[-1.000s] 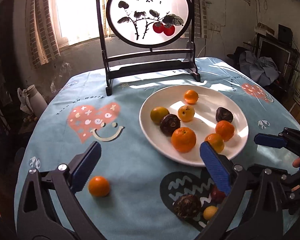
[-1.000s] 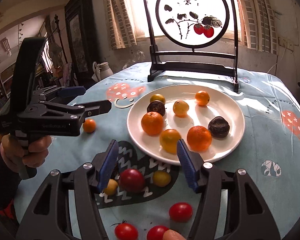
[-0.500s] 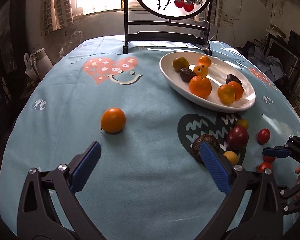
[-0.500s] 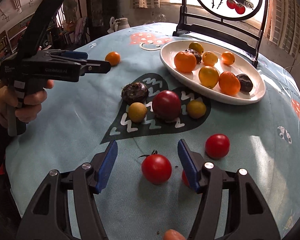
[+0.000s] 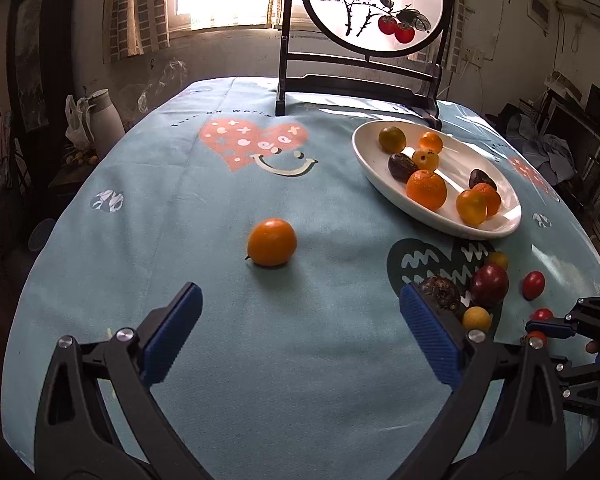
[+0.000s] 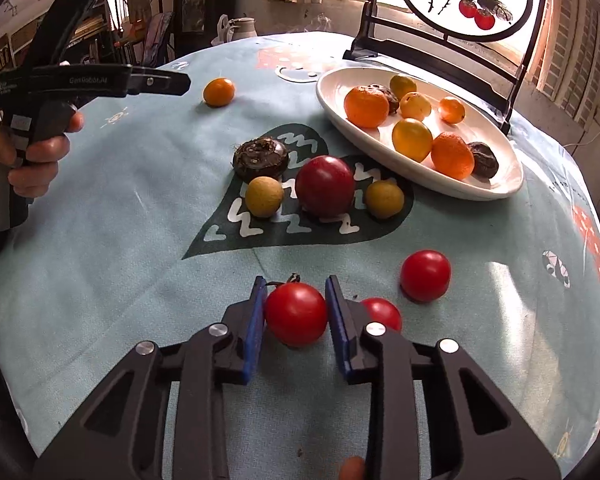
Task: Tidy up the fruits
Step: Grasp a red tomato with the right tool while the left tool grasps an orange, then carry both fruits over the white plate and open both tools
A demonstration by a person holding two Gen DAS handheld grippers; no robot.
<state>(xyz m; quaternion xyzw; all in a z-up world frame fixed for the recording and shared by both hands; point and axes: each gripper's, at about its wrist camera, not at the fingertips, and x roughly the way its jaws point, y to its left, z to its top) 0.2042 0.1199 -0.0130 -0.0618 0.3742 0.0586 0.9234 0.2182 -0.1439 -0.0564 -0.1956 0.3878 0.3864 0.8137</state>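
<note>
- Right claw (image 6: pixel 295 312) just closed on a red tomato (image 6: pixel 296 314), blue pads touching both flanks, fruit low against the bench (image 6: pixel 100 280) at its near edge.
- Seen from the white plate (image 6: pixel 496 192): gripped tomato well apart, toward the near edge, past the dark heart print (image 6: pixel 228 236) and its cluster of loose fruit.
- Key relation for the coming move, by judgement: plate up and to the right of the right claw in its own view, across the cluster; a lift first, then a carry over the dark red plum (image 6: pixel 326 186) and the two small yellow fruits.
- Tomato near round, no long axis to mind; short stem (image 6: pixel 294 279) pointing away from the claw, toward the plate side.
- Two more red tomatoes closer to the plate than the gripped one: one (image 6: pixel 425 276) clear to the right, one (image 6: pixel 382 312) half hidden just behind the right pad.
- Left claw (image 5: pixel 300 320) wide open, holding nothing, aimed at a lone orange fruit (image 5: pixel 272 242) straight ahead and apart from both fingers.
- That orange well off the plate's left end, on bare cloth; left hand (image 6: pixel 32 156) the nearer one to it, right claw the nearer one to the tomatoes.
- Plate already carrying oranges, yellow fruit and dark wrinkled fruit; free room showing along its near right rim.
</note>
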